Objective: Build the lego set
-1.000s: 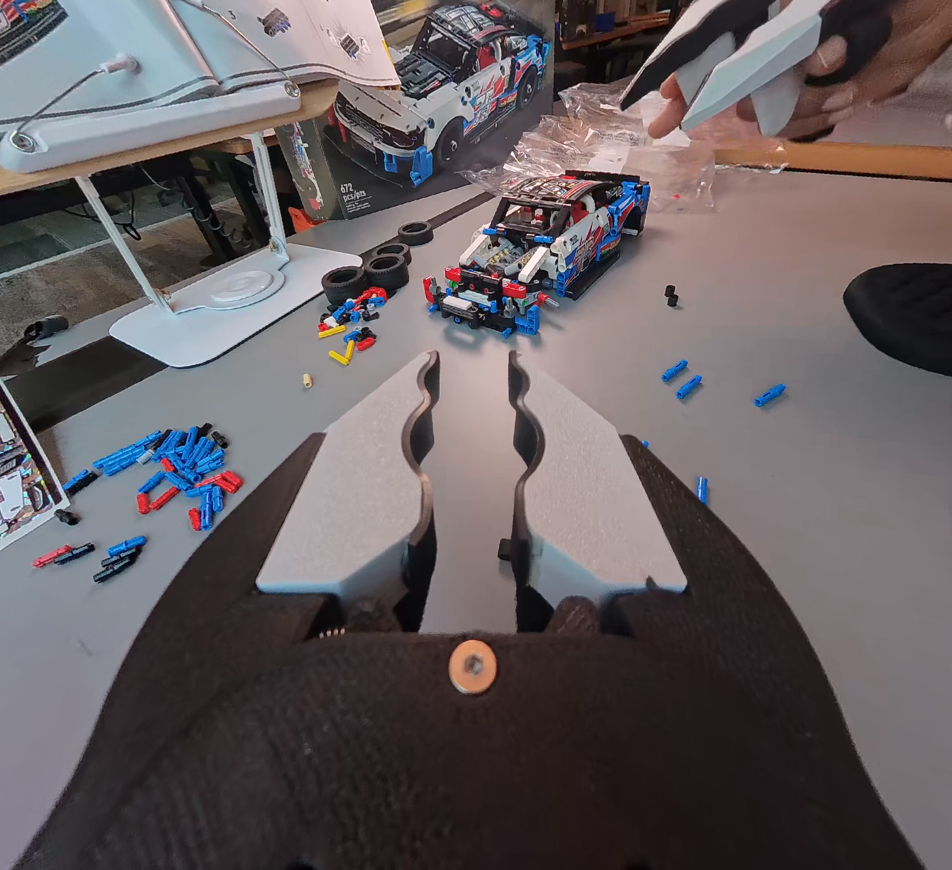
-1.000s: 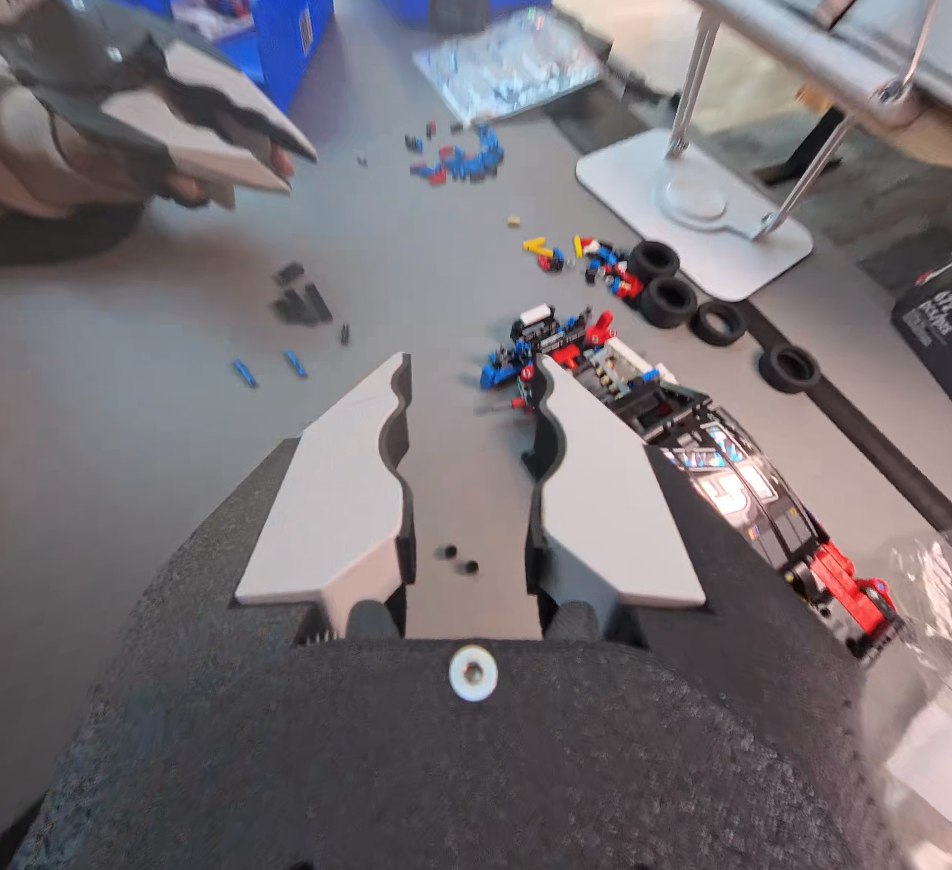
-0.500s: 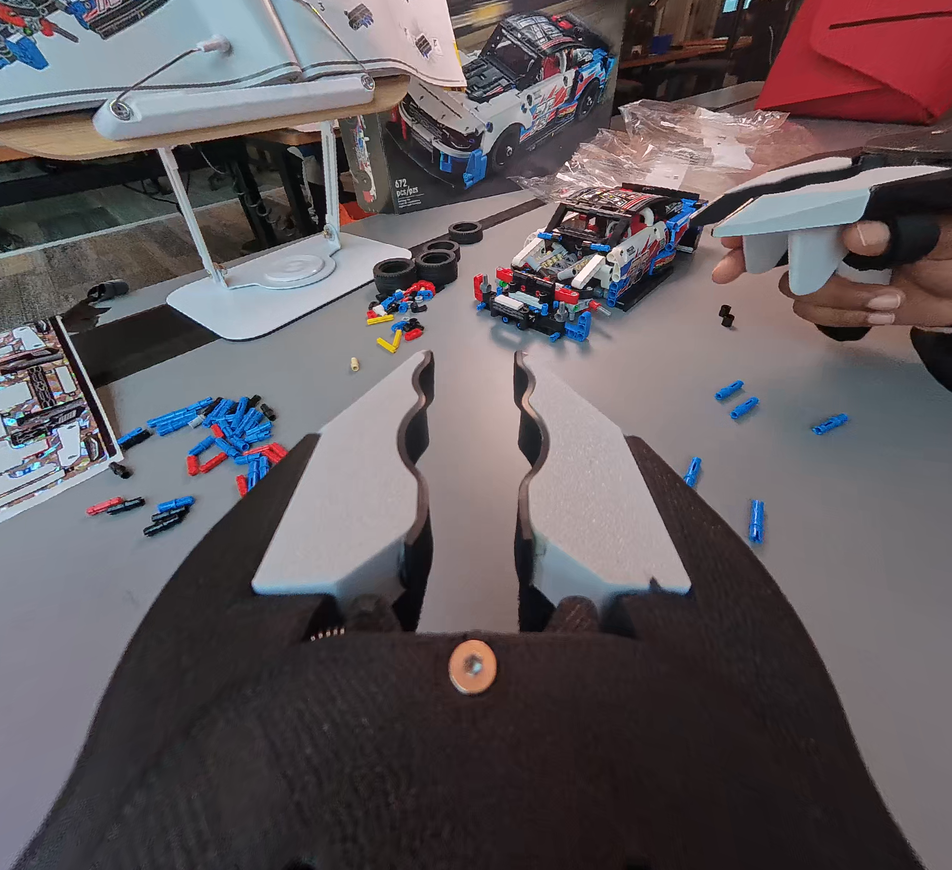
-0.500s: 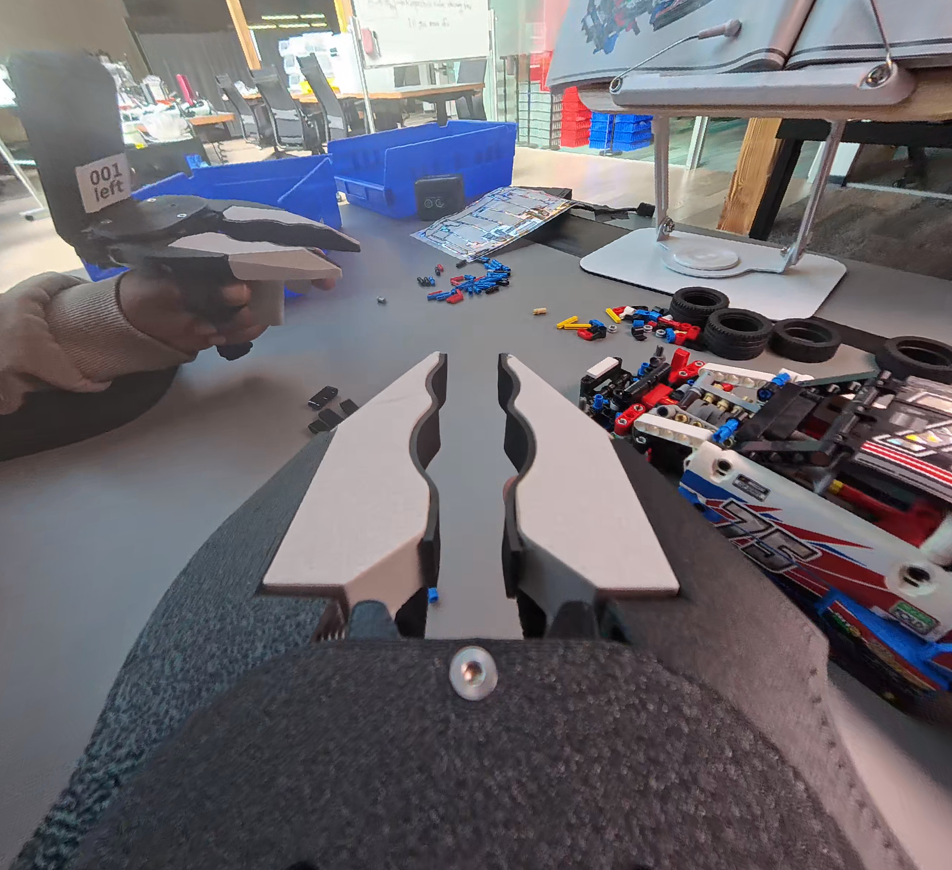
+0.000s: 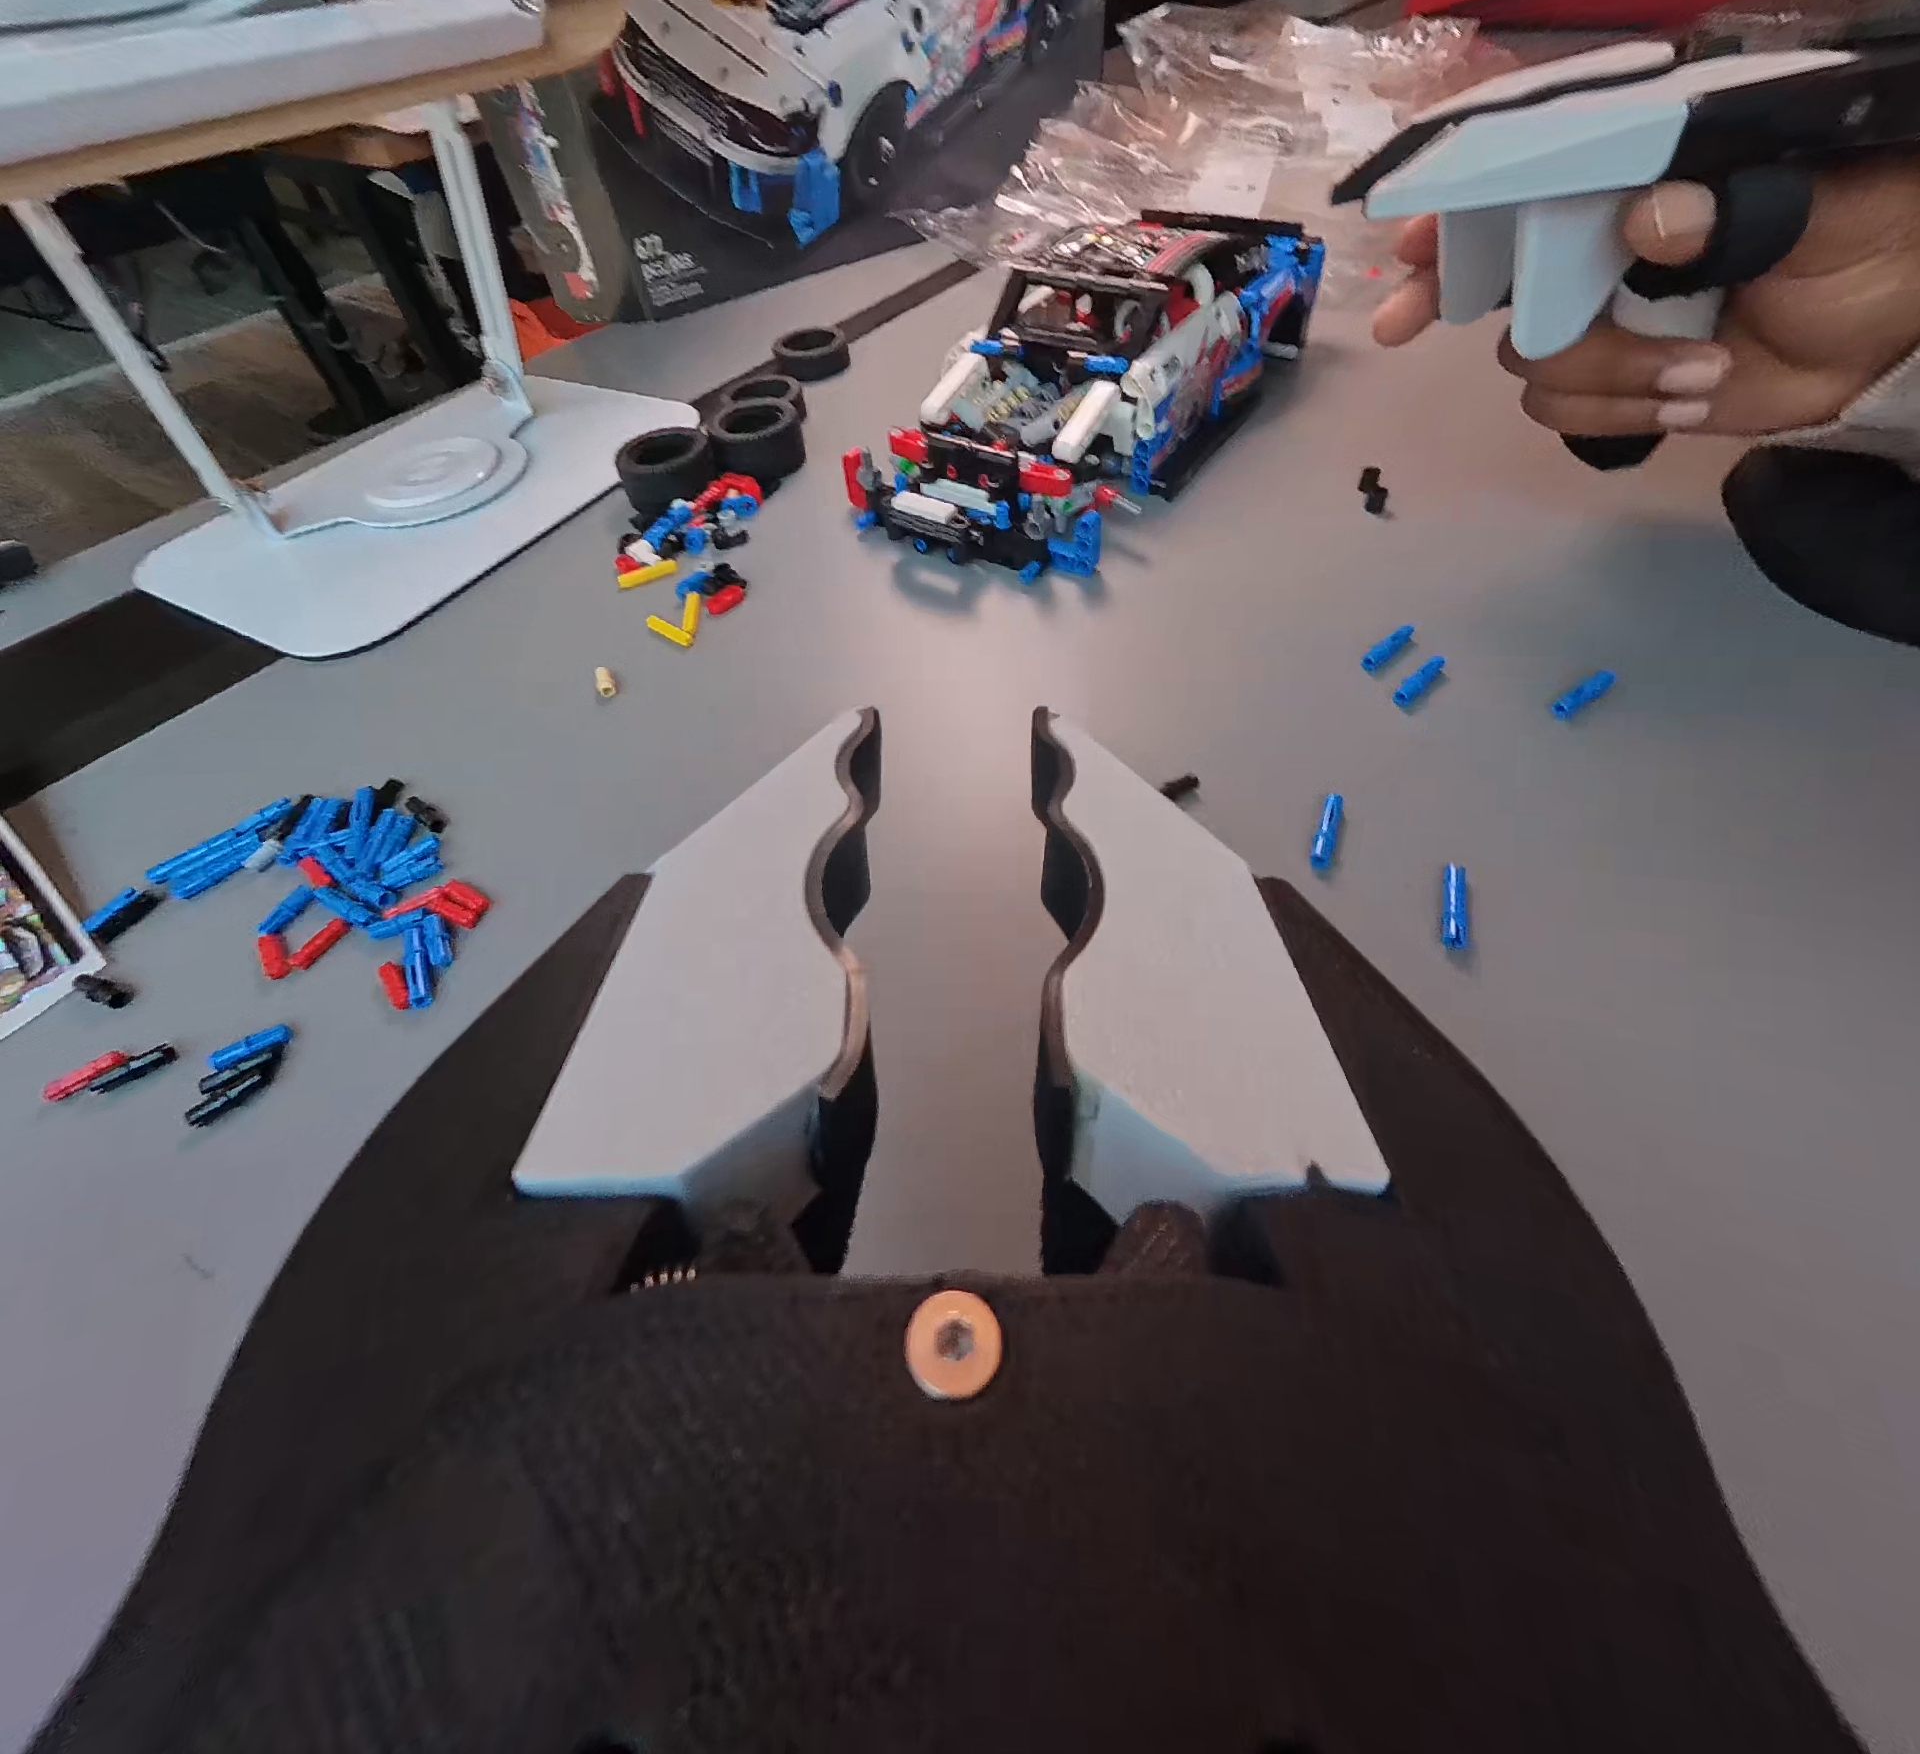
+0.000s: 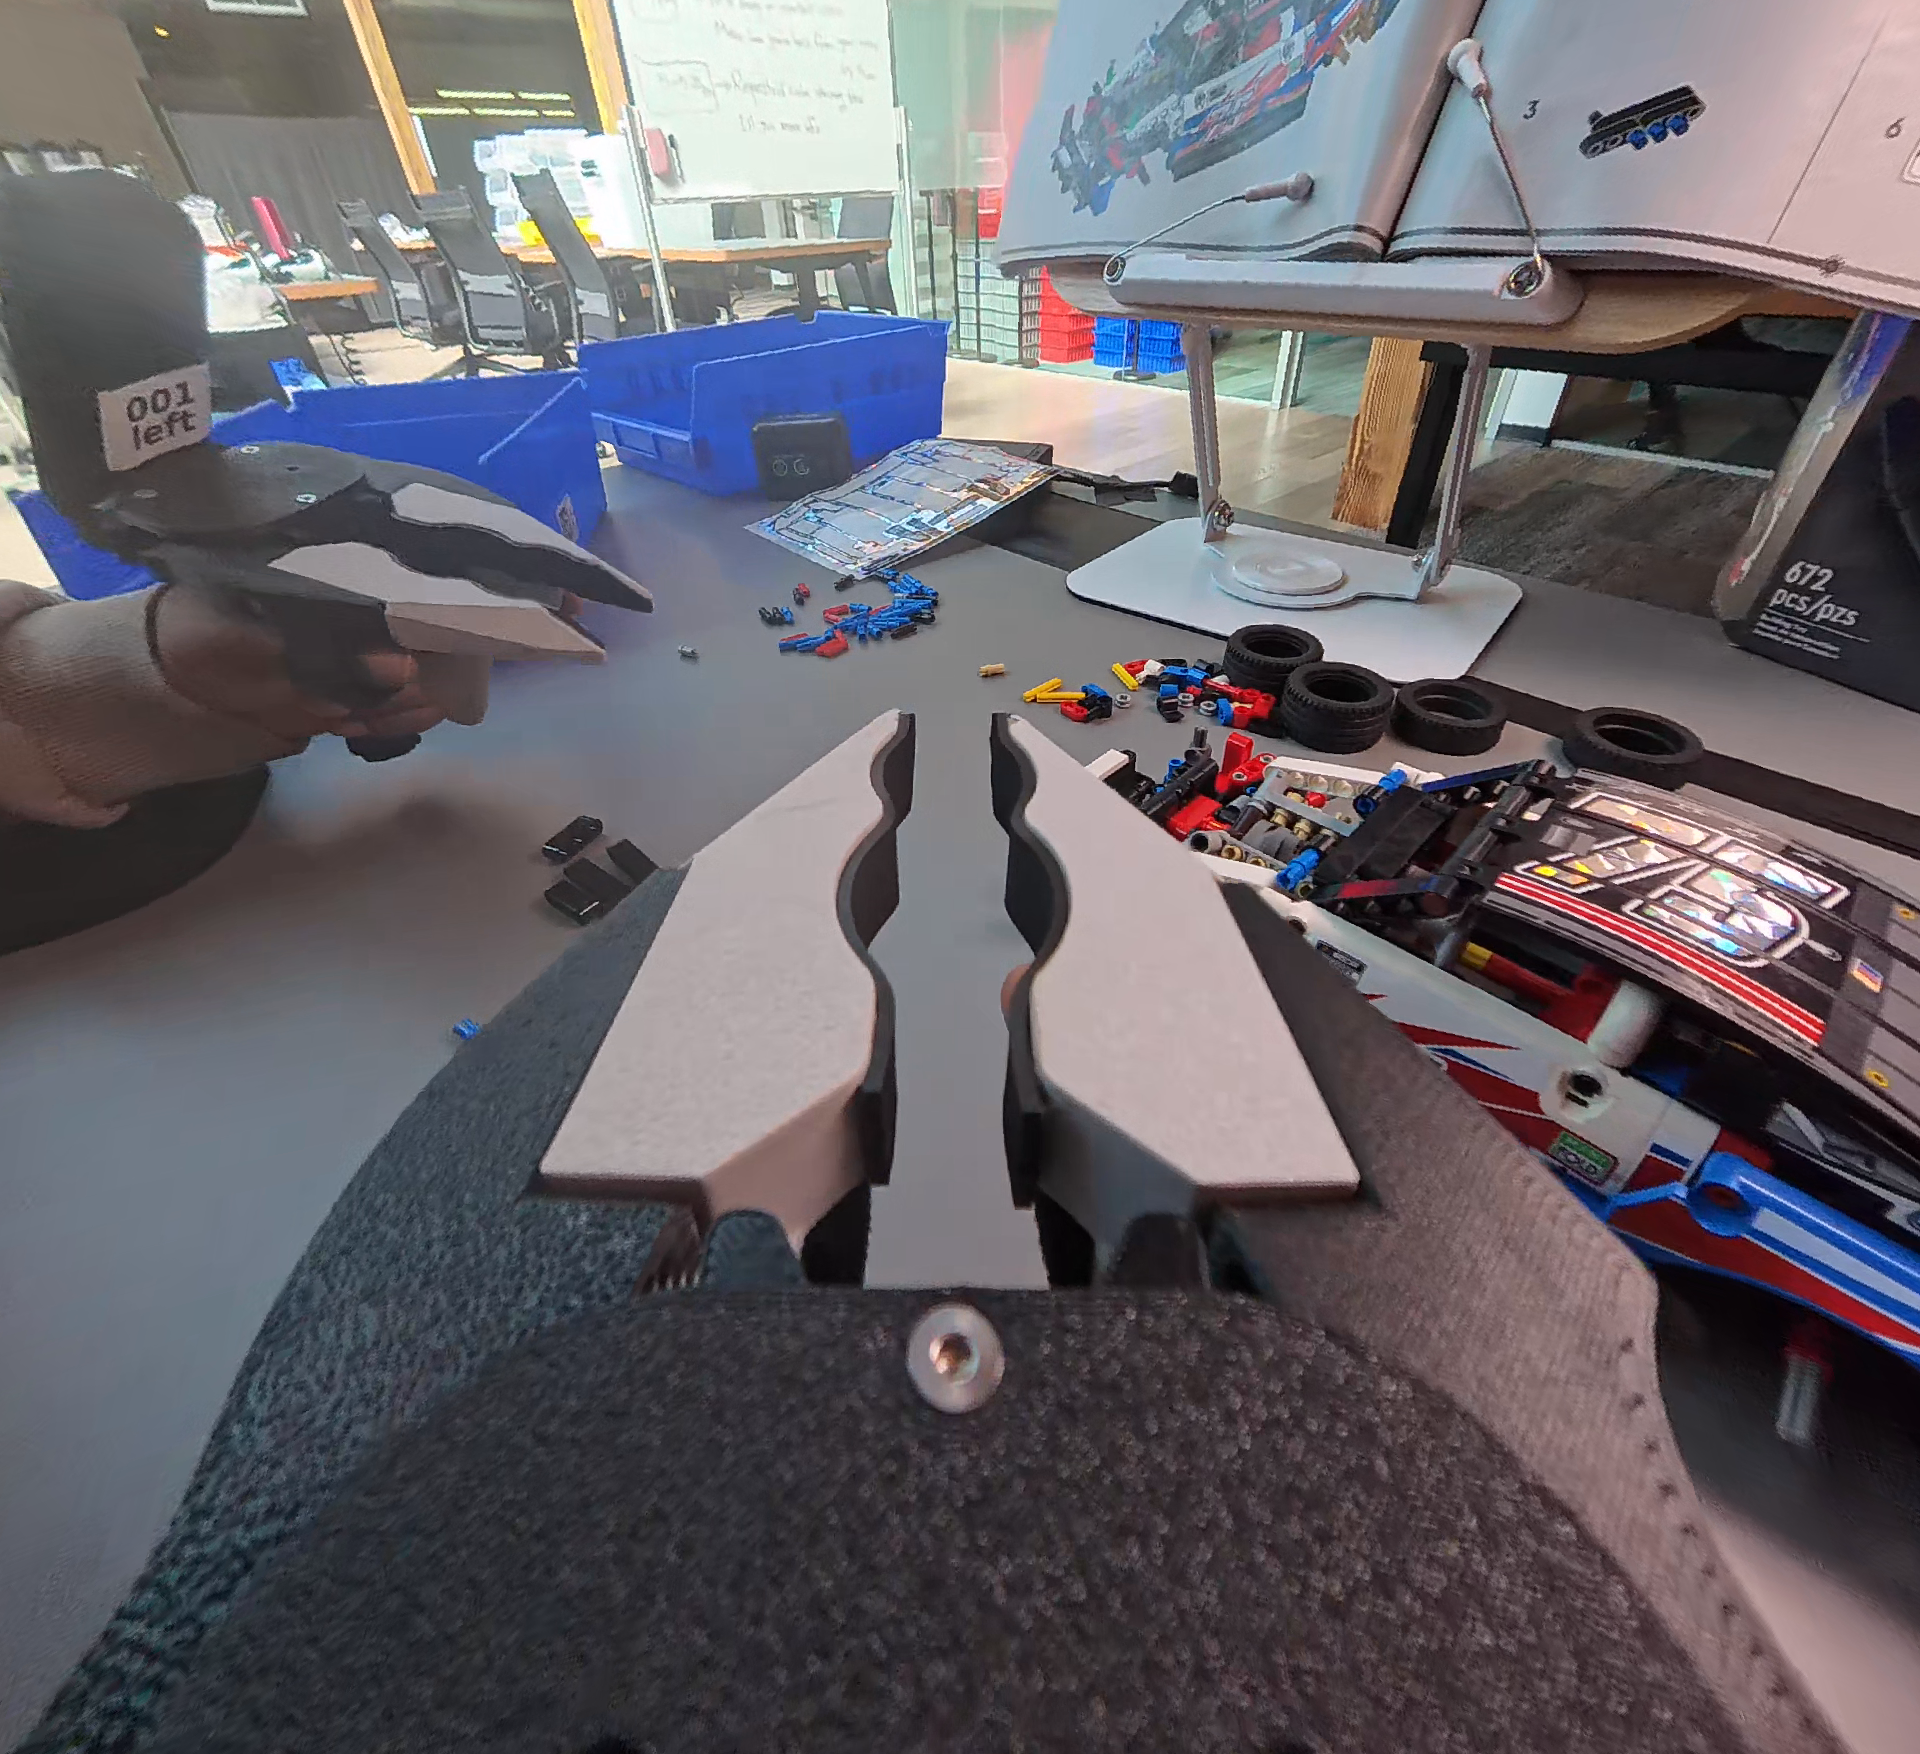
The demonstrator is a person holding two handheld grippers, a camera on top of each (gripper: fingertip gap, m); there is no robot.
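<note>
Both my left gripper [image 5: 954,728] and right gripper [image 6: 953,733] are parted a little with nothing in them, car [image 5: 1101,385] mid-table near the loose tyres [image 5: 717,447], so I reckon next is picking a part.

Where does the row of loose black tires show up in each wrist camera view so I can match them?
Left wrist view: tires upper middle-left, left of the car.
Right wrist view: tires right of centre, beyond the car.
Shared landmark: book stand base beside the tires.
</note>
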